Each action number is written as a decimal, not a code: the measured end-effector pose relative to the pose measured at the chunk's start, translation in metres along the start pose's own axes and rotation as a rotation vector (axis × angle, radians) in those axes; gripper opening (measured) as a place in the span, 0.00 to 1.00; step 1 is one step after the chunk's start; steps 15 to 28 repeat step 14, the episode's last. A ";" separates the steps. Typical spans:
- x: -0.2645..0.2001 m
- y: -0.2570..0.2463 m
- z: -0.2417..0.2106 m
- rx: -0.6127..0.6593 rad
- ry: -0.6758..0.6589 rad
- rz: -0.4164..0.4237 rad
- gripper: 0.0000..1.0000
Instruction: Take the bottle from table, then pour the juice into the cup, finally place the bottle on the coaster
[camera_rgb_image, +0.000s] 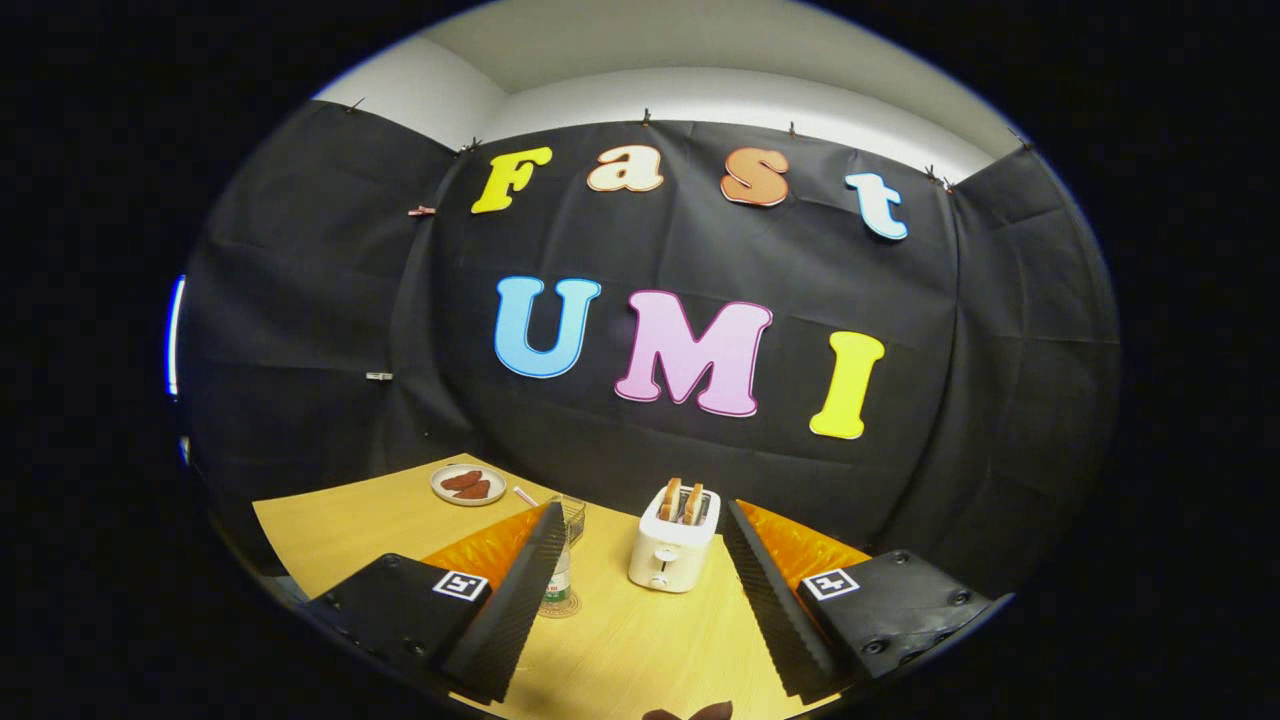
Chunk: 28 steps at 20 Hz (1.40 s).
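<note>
My fingers stand wide apart above the wooden desk, gripping nothing. The bottle stands upright on the coaster, right against the inner edge of my left finger and half hidden by it, with the clear cup just behind it. A white toaster with two slices in its slots sits ahead between my fingers, and a small plate of brown food lies far off to the left near the wall.
</note>
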<state>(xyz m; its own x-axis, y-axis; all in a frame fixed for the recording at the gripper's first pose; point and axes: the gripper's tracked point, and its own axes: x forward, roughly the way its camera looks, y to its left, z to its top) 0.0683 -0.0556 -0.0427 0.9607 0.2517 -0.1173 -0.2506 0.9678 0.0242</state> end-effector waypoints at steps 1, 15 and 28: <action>-0.001 -0.005 0.000 -0.009 0.005 -0.027 0.98; 0.004 -0.044 0.021 -0.088 -0.010 -0.191 0.98; 0.004 -0.044 0.021 -0.088 -0.010 -0.191 0.98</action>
